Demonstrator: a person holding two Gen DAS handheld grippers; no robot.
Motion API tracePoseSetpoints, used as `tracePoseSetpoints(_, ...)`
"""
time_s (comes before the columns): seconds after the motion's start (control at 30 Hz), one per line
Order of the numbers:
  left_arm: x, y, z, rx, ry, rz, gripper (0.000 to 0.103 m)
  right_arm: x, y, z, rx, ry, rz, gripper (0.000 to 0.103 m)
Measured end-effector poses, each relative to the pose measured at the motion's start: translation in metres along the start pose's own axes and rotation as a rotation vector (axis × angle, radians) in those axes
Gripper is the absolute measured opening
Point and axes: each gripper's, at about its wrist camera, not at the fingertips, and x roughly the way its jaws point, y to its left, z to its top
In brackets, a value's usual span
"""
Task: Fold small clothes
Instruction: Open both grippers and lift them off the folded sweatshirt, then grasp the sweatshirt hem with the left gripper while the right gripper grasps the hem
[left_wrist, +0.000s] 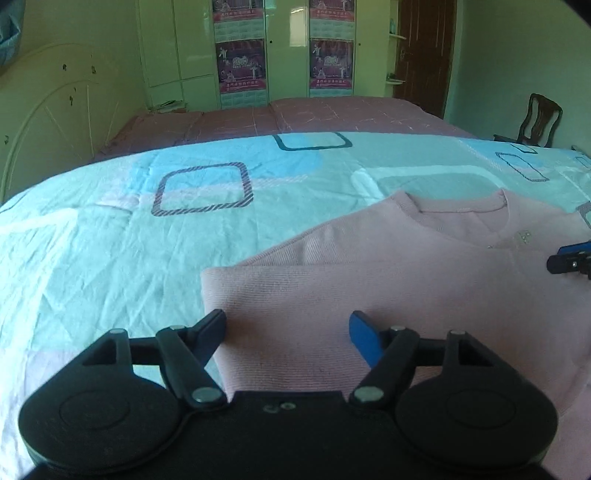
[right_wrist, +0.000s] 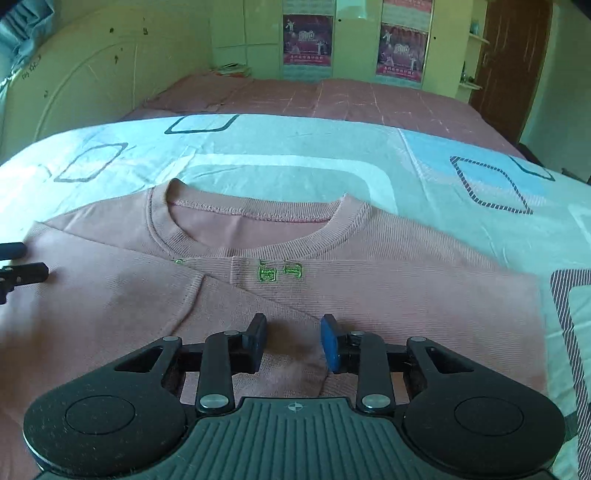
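Pink ribbed-knit sweater (right_wrist: 332, 295) lies flat on the pale blue patterned bedsheet (left_wrist: 110, 240), sleeves already tucked across, so it looks ready for the next fold. Left gripper (left_wrist: 288, 332) gapes wide over its edge; right gripper (right_wrist: 293, 341), jaws narrower but apart, holds nothing yet.

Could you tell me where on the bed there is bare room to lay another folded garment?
Bare sheet lies to the picture's left of the pink top, seen from the left wrist, and between its collar and the maroon cover. A narrower strip runs along the top's other side. The near middle is crowded: the top and both tools.
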Motion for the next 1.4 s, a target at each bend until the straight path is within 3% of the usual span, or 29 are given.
tracePoseSetpoints(0.07, -0.023, -0.007, 0.0, -0.059, -0.055, -0.048, 0.081, -0.021, 0.009, -0.003, -0.013, -0.056, 0.044, 0.031)
tracePoseSetpoints(0.17, -0.043, -0.042, -0.009, -0.077, -0.087, -0.115, 0.088, -0.034, 0.034, -0.014, -0.026, -0.032, 0.162, 0.031)
tracePoseSetpoints(0.27, -0.05, -0.081, -0.02, -0.003, -0.106, -0.07, 0.085, -0.029, 0.068, -0.03, -0.089, 0.022, 0.203, 0.031)
tracePoseSetpoints(0.37, -0.05, -0.083, -0.041, -0.026, -0.065, -0.024, 0.083, -0.03, 0.069, -0.049, -0.116, 0.045, 0.179, 0.031)
tracePoseSetpoints(0.43, -0.047, -0.065, -0.056, -0.033, -0.011, 0.041, 0.08, -0.04, 0.049, -0.054, -0.091, 0.023, 0.118, 0.031)
tracePoseSetpoints(0.5, -0.055, -0.038, -0.072, -0.064, -0.019, 0.038, 0.081, -0.049, 0.021, -0.057, -0.045, 0.015, 0.067, 0.031)
tracePoseSetpoints(0.53, -0.057, -0.031, -0.076, -0.062, -0.007, 0.07, 0.083, -0.051, 0.008, -0.06, -0.015, 0.026, 0.077, 0.031)
tracePoseSetpoints(0.57, -0.058, -0.024, -0.078, -0.067, 0.015, 0.087, 0.092, -0.052, 0.003, -0.061, -0.013, 0.029, 0.071, 0.031)
tracePoseSetpoints(0.67, -0.068, -0.009, -0.081, -0.15, 0.007, 0.078, 0.083, -0.062, -0.001, -0.06, -0.028, 0.006, 0.038, 0.031)
tracePoseSetpoints(0.73, -0.077, -0.013, -0.08, -0.16, -0.009, 0.078, 0.079, -0.062, -0.003, -0.063, -0.01, 0.018, 0.043, 0.031)
tracePoseSetpoints(0.83, -0.073, -0.026, -0.083, -0.108, 0.029, 0.116, 0.079, -0.057, -0.007, -0.071, 0.012, 0.028, 0.043, 0.031)
tracePoseSetpoints(0.97, -0.072, -0.028, -0.081, -0.121, 0.04, 0.138, 0.081, -0.065, -0.005, -0.069, 0.009, 0.013, 0.049, 0.031)
tracePoseSetpoints(1.4, -0.066, -0.037, -0.08, -0.087, 0.048, 0.219, 0.095, -0.06, -0.007, -0.072, -0.052, 0.056, 0.067, 0.031)
